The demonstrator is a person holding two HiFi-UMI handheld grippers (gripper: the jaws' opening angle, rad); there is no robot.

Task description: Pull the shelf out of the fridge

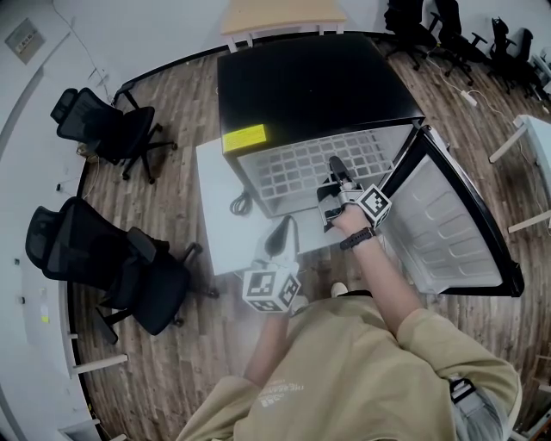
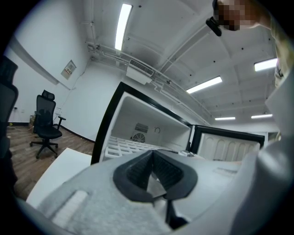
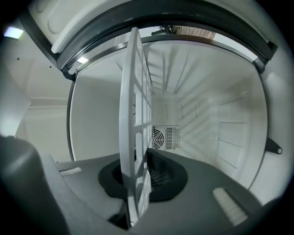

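This looks like an office. Black rolling chairs (image 1: 116, 129) stand on a wood floor (image 1: 164, 362), with desks (image 1: 280, 15) nearby and long lights (image 2: 123, 25) overhead.

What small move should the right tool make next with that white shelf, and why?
Probably pull the right gripper straight back, out of the fridge: its jaws clamp the shelf by its front edge, the shelf sits inside, and the door stands open.

You won't find any print you can read here: the yellow label (image 1: 244, 137) on the fridge (image 1: 310, 86) and the wall sign (image 2: 69, 69) are too small.
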